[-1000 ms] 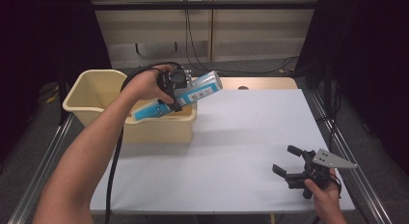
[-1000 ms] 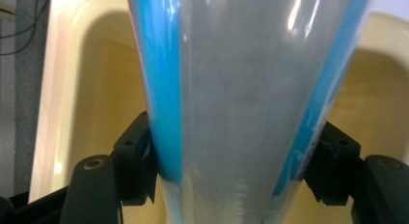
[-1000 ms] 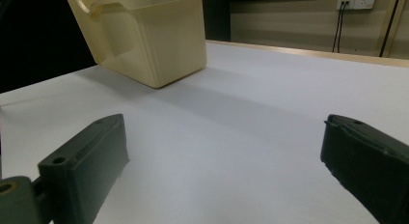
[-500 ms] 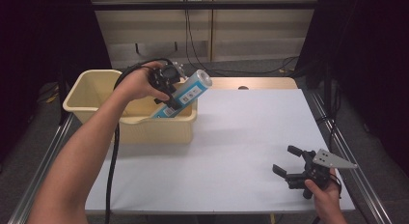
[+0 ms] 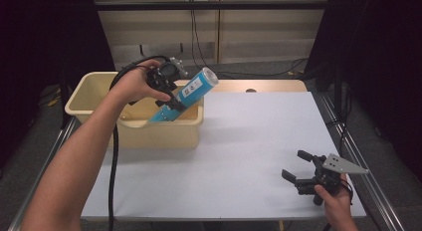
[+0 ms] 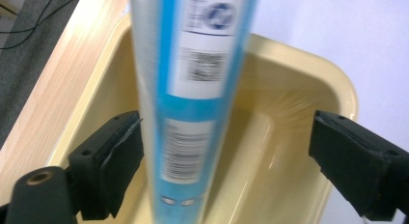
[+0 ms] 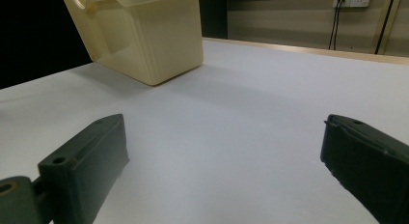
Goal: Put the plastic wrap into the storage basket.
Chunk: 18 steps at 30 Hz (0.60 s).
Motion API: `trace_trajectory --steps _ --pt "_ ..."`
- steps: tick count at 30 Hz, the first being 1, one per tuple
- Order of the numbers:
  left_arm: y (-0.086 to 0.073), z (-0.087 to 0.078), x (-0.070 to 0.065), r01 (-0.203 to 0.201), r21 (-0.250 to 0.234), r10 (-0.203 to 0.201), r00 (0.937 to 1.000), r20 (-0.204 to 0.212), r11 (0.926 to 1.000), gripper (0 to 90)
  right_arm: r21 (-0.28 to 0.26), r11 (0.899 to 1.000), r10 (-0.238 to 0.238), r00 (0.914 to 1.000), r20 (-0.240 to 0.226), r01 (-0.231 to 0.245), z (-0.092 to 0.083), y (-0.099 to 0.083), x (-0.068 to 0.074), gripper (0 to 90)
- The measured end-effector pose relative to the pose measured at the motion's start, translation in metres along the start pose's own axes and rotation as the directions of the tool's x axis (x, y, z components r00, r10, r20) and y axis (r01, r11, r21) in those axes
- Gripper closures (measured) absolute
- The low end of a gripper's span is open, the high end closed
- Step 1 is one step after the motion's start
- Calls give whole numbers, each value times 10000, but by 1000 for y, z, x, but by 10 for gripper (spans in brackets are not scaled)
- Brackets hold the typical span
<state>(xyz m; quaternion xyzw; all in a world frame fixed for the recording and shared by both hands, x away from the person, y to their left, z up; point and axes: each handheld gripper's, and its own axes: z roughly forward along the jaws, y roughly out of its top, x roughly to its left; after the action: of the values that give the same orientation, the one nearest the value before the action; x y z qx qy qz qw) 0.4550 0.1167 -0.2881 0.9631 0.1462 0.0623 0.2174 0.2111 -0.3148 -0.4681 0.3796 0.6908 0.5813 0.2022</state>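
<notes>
White table [image 5: 239,156] is seen with a cream tub [image 5: 89,86] at its left. Since the earlier picture, the blue tube [image 5: 191,91] has been let go and tipped steeper into the tub; the left gripper [image 5: 166,84] was just opened wide. It is blue with white labels. The right gripper [image 5: 298,171] is held wide open, empty.

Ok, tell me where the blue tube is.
High view, left side: the blue tube leans tilted in the yellow bin, between the left gripper's opened jaws.
</notes>
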Motion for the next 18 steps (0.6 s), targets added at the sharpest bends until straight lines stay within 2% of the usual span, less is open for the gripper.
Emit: trace_trajectory --steps 12,15,18 --pt "-5 -6 -11 108 -318 -105 9999 87 9994 94 -74 10000 -55 10000 -8 55 -1 1 1 23" --pt "-6 -9 -14 65 -554 -59 9999 97 9984 87 -92 9999 -65 10000 -5 65 -1 1 1 22" --pt "-8 -10 -18 221 -748 -203 9995 247 9970 77 -66 9999 -85 10000 -30 85 -1 2 1 22"
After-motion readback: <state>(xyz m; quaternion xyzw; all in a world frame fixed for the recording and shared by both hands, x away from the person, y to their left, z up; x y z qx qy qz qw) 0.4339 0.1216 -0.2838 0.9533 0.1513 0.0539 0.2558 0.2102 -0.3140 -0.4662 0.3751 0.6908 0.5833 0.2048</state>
